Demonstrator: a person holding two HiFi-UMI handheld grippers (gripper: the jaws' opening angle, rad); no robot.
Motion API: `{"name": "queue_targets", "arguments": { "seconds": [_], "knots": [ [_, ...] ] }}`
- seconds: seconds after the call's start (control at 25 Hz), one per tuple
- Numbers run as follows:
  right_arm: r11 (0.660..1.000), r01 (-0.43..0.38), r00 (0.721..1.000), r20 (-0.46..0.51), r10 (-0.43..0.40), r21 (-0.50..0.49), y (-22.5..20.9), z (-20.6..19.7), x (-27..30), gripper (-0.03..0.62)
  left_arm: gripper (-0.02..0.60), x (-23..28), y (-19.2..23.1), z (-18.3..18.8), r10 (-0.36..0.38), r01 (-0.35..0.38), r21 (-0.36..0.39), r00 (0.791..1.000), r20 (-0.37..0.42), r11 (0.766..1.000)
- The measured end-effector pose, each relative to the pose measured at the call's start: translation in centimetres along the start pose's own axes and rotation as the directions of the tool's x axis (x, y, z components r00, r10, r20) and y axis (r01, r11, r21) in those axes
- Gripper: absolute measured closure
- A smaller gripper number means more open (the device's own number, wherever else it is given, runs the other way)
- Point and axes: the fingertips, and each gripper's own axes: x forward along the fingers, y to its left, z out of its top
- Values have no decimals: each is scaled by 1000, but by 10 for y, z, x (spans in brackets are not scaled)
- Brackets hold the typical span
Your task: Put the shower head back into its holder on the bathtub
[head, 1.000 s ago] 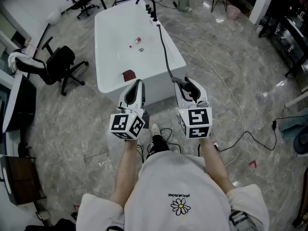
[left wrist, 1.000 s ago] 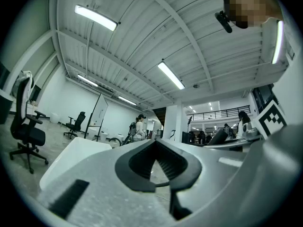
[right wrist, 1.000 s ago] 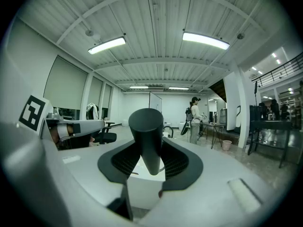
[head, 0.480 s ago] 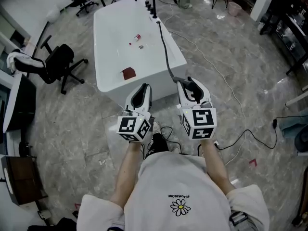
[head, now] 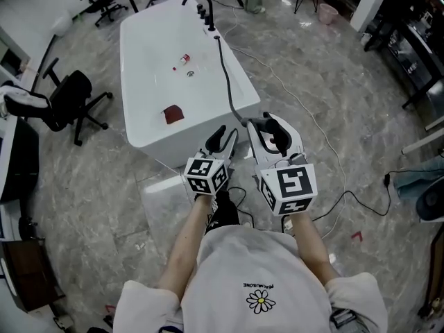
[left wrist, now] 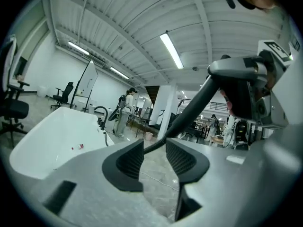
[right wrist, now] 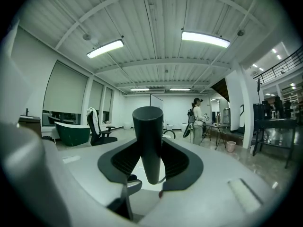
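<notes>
In the head view you stand at the near end of the white bathtub point(head: 182, 141), with both tools held out low in front of you. Your right gripper point(head: 272, 127) is clamped on the black shower head point(head: 263, 123). From there the dark hose point(head: 227, 82) runs along the tub's right rim up to the black faucet point(head: 201, 4) at the far end. The shower head is therefore well apart from those fittings, at the opposite end of the tub. Your left gripper point(head: 225, 137) sits just beside the right one, its tips pointing at the tub's near corner. Inside the tub lie a dark red object point(head: 171, 114) and a small red-and-white bottle point(head: 182, 59). An office chair point(head: 61, 101) stands to the left, and a pale cable point(head: 326, 141) trails over the marble floor point(head: 333, 68) on your right.

The left gripper view shows what the head view cannot: your left jaws stand apart and grip nothing, with bare floor visible in the gap. The hose slants down from the right gripper and passes just beyond the jaw tips.

The right gripper view settles the grasp: both pads press on the dark round handle, which stands upright between them. It also shows a dark green tub point(right wrist: 72, 131) at the far left, which neither other view includes.
</notes>
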Motion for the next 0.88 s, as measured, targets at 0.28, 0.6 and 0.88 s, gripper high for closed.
{"name": "queue_targets", "arguments": {
  "seconds": [0.28,0.6,0.88],
  "knots": [
    [1000,16,997,-75,-15,9,-32,-14,90,453,440,56,57,17,-10,10,-42,1000,7,999],
    [1000,24,991,-131,-22,12,-41,-12,222,453,453,97,167,47,11,-13,-78,1000,-19,997],
    [998,37,985,-168,-27,54,-50,-21,305,453,457,116,251,75,71,-73,-71,997,-28,995]
  ]
}}
